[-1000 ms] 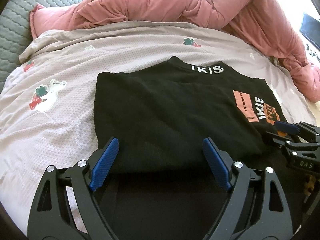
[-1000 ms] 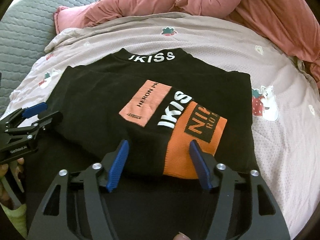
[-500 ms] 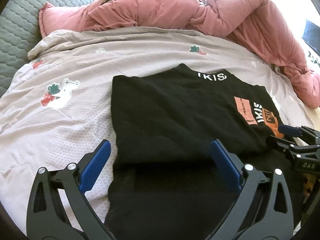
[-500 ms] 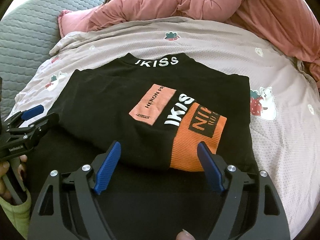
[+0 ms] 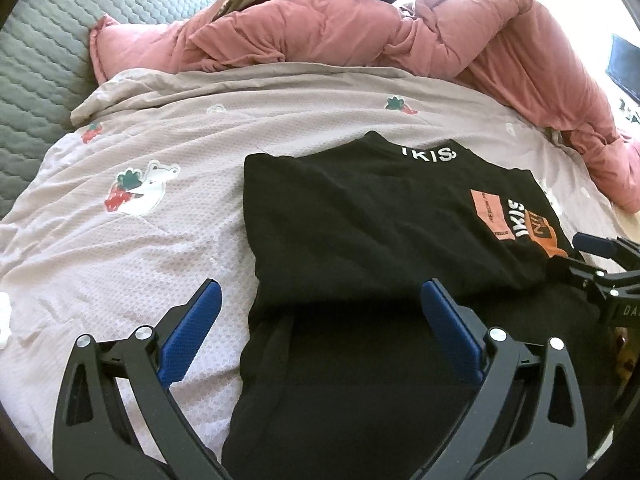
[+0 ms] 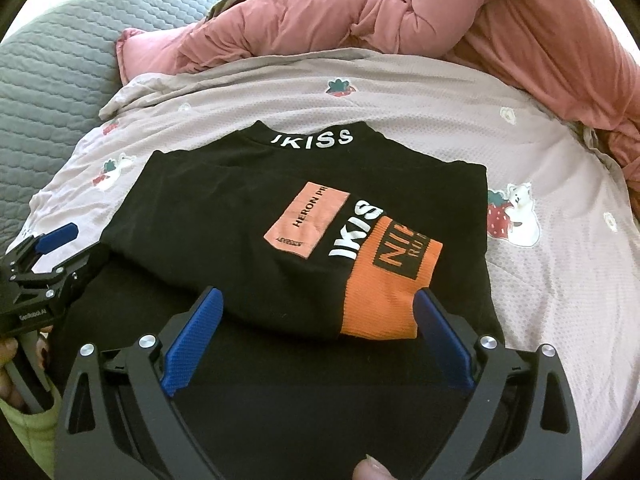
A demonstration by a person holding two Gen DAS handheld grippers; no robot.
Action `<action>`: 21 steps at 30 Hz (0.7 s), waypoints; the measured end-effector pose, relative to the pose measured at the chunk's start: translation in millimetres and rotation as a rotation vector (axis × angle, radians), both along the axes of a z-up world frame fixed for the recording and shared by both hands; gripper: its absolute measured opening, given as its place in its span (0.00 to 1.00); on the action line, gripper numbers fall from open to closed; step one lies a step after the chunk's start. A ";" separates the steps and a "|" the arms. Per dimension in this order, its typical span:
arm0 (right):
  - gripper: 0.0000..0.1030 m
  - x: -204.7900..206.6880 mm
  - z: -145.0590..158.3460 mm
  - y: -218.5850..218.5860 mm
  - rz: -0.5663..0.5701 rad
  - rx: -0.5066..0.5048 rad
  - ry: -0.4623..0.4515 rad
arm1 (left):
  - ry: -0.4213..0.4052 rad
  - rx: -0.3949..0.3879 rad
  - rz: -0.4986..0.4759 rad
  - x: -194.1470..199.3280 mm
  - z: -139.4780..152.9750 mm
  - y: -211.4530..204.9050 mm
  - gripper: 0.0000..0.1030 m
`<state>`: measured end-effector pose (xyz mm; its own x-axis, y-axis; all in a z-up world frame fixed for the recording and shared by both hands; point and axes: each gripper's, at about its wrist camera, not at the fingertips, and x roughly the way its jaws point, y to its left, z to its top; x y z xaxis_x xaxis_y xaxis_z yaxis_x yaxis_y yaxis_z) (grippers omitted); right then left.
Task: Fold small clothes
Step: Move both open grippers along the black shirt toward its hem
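Note:
A black shirt [image 5: 360, 224] with orange patches and white "IKISS" lettering lies folded on the bed; it also shows in the right wrist view [image 6: 248, 216]. Its lower part is doubled up over the chest, with a fold edge across the near side. My left gripper [image 5: 320, 300] is open and empty above the shirt's near left corner. My right gripper [image 6: 316, 312] is open and empty just short of the fold edge, by the orange patch [image 6: 384, 292]. Each gripper shows at the edge of the other's view: the right gripper [image 5: 592, 264] and the left gripper [image 6: 60, 248].
The shirt rests on a pale pink sheet [image 5: 120, 240] printed with strawberries and bears. A bunched pink duvet [image 5: 360, 36] lies along the far side and right. A grey quilted cover [image 5: 32, 60] is at the far left.
Both grippers have opened wider and drawn back toward me from the folded shirt. The left gripper has also shifted left. The shirt has stayed in place.

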<state>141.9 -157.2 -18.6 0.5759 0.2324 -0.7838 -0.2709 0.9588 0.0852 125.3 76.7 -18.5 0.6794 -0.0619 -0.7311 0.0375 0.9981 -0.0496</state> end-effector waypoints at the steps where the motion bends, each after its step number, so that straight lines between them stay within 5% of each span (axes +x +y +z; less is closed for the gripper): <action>1: 0.93 -1.0 1.2 0.1 0.000 -0.001 -0.003 | 0.001 0.004 0.000 -1.0 -0.4 -0.5 0.91; 21: 0.94 -35.3 29.7 -14.5 0.016 0.025 -0.076 | -0.012 0.048 0.006 -38.3 6.6 -1.4 0.91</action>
<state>106.6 -171.7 11.1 0.6294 0.2612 -0.7318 -0.2931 0.9520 0.0877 87.0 75.3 -11.9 0.6881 -0.0226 -0.7252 0.0318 0.9995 -0.0010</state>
